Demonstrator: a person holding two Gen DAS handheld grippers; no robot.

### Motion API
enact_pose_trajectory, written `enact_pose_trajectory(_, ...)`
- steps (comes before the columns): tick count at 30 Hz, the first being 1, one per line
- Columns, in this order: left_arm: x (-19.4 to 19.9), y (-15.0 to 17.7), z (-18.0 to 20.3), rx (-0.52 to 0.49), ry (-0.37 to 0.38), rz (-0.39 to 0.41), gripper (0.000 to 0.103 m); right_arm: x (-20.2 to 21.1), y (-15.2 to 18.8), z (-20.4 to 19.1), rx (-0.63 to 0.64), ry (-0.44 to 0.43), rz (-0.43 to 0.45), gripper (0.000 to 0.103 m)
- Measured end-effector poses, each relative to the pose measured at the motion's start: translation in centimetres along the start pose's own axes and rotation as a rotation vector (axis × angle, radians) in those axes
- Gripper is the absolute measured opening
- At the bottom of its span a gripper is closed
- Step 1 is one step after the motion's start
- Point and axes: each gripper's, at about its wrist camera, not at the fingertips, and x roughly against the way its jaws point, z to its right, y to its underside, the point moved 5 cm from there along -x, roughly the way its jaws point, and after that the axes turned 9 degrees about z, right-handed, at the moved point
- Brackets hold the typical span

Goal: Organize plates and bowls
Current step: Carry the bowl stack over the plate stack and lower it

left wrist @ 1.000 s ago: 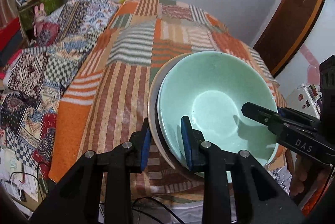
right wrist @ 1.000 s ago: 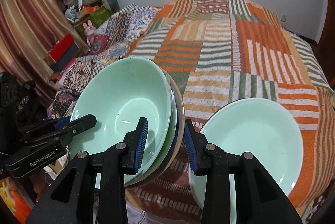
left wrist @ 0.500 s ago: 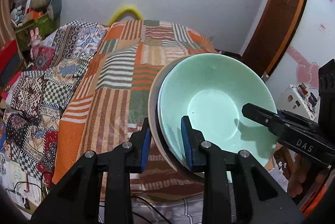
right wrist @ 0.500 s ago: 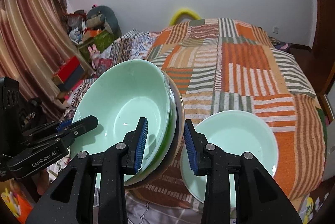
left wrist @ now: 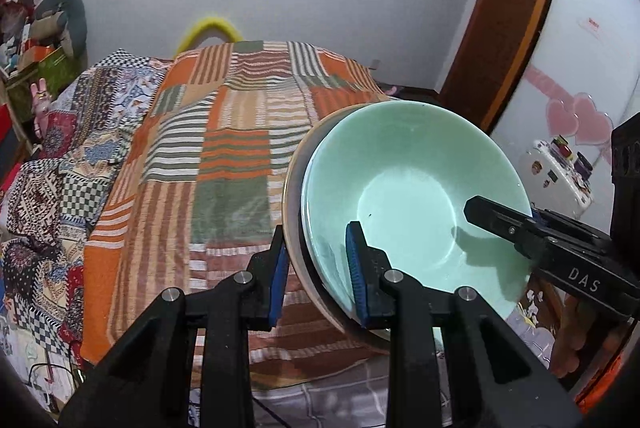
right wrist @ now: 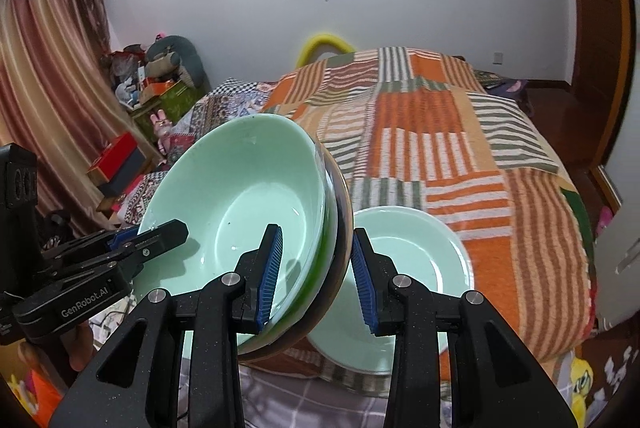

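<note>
Glossy round mint bowl stack (left wrist: 408, 188); striped woven bedspread (left wrist: 236, 156).

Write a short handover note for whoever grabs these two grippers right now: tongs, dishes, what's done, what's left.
Left gripper: tongs clamped on the near rim of the stacked bowls.
Right gripper: tongs clamped on the opposite rim of the same stack, which is held tilted above the striped blanket.
Pale green plate: lying flat on the blanket, just behind the right tongs.
Done: bowls nested and lifted.
Left: set the stack down, probably on or beside that plate.
</note>
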Motion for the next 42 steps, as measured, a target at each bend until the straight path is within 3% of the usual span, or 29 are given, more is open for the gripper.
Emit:
enact_pose_trajectory(17,-6.0,1.9,4.0,-0.036,0.038,-0.125,0.028,-0.2,2.1,5.6,-0.082,0.066,-0.053,0.032)
enact_pose_trajectory(30,-10.5,3.7,3.4,-0.015,0.025,-0.223,0.028,-3.3,3.8,7.6,-0.122,0.075,-0.137,0.032)
enact_pose_trajectory(42,-12.7,4.6,3.2,-0.019,0.015,-0.257,0.027,-4.7,4.7,8.3,-0.139,0.086,-0.175,0.032)
